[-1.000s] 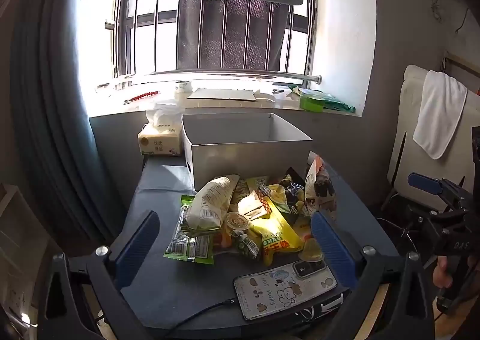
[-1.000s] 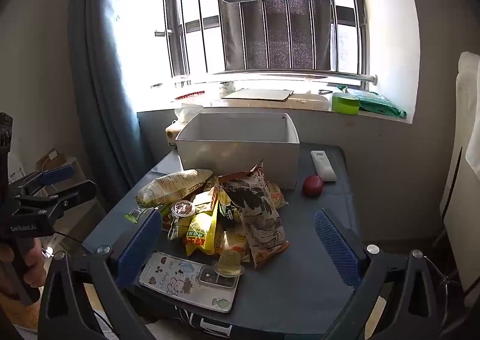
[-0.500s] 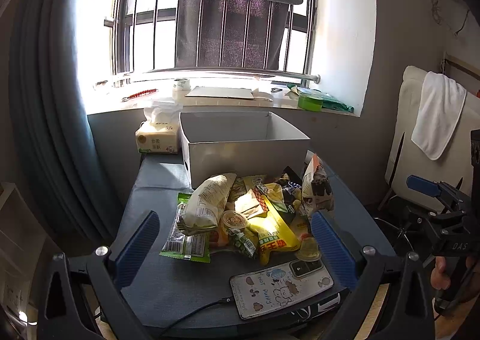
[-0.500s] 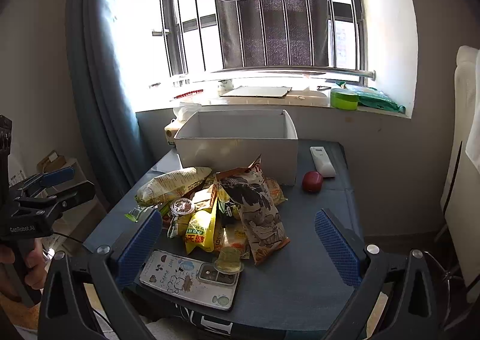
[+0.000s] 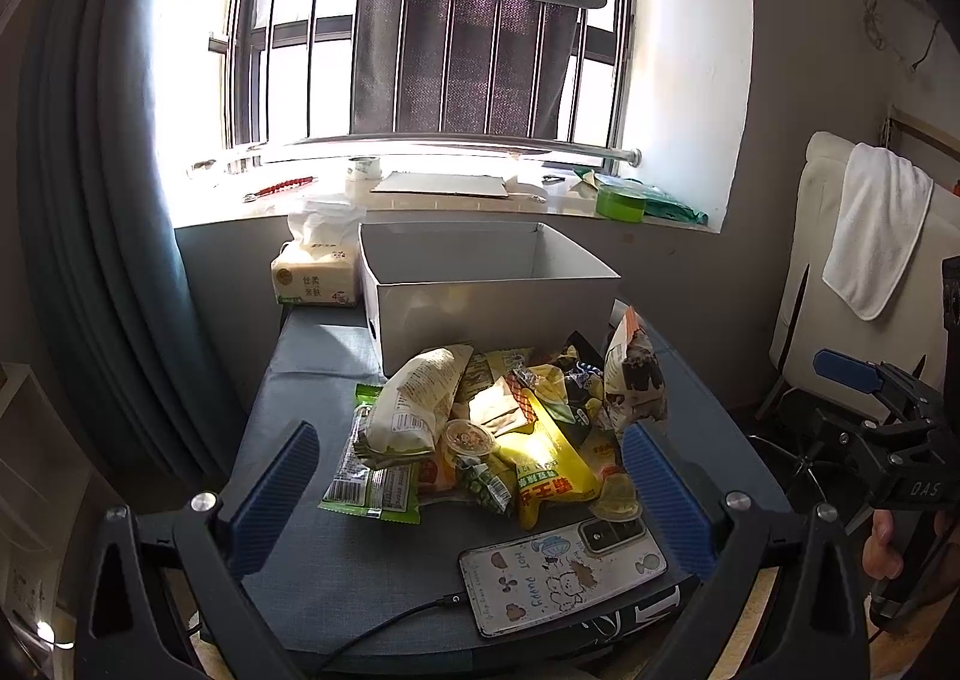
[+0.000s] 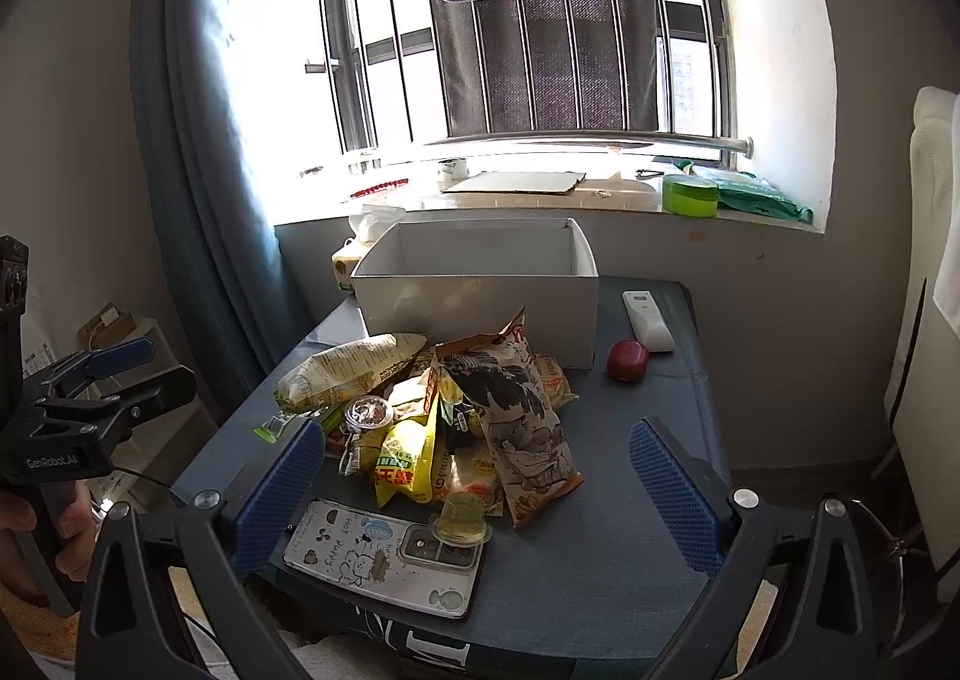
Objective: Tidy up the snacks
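Snack pile (image 5: 498, 428) heaped mid-counter (image 5: 312, 356), just before the open white box (image 5: 486, 284). Left tool (image 5: 474, 494) and right tool (image 6: 474, 494) both spread wide, empty, short of the pile. Long cream bag (image 5: 414, 404) angled toward the box, likely nearer the left.

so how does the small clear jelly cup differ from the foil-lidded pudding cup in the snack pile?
The small clear jelly cup sits at the pile's near edge, resting on the phone; the foil-lidded pudding cup lies tipped among the packets on the left. The jelly cup shows translucent yellow through its wall, while the pudding cup shows mostly its printed lid. The jelly cup stands lid-down, wider end below. Both are small sealed cups, outside the white box.
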Action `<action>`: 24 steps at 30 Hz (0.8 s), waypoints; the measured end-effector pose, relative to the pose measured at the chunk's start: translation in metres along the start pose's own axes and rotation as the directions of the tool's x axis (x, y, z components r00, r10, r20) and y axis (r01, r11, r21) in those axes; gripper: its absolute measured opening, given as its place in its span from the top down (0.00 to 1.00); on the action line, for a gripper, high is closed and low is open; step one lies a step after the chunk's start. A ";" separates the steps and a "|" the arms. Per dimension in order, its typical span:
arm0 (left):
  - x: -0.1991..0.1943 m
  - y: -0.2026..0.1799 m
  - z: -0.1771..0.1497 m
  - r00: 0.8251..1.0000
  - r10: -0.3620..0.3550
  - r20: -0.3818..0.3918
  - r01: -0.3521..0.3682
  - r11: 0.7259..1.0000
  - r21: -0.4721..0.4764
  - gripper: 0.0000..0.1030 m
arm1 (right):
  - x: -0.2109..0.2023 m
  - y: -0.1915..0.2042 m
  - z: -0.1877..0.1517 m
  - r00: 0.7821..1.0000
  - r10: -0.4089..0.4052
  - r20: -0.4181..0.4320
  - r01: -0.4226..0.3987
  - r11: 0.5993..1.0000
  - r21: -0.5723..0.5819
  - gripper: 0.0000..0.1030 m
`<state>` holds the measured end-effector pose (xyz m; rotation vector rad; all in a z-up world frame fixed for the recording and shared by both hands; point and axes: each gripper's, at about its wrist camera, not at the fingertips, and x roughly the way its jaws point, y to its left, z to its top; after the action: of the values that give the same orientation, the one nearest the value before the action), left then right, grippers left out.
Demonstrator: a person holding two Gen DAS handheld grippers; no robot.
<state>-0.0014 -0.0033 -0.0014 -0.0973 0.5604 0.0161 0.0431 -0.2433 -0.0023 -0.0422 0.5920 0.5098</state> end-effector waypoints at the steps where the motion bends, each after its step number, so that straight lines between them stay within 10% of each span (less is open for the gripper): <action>1: 0.000 0.000 0.000 1.000 0.001 -0.001 -0.001 1.000 0.000 0.00 | 0.000 0.000 0.000 1.000 0.000 0.000 0.000 1.000 0.001 0.00; 24: 0.002 -0.001 0.000 1.000 0.002 -0.014 -0.002 1.000 0.005 0.00 | 0.001 0.000 -0.002 1.000 -0.005 -0.006 0.005 1.000 -0.003 0.00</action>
<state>0.0001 -0.0040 -0.0022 -0.0917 0.5744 0.0161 0.0432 -0.2433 -0.0043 -0.0474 0.5966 0.5060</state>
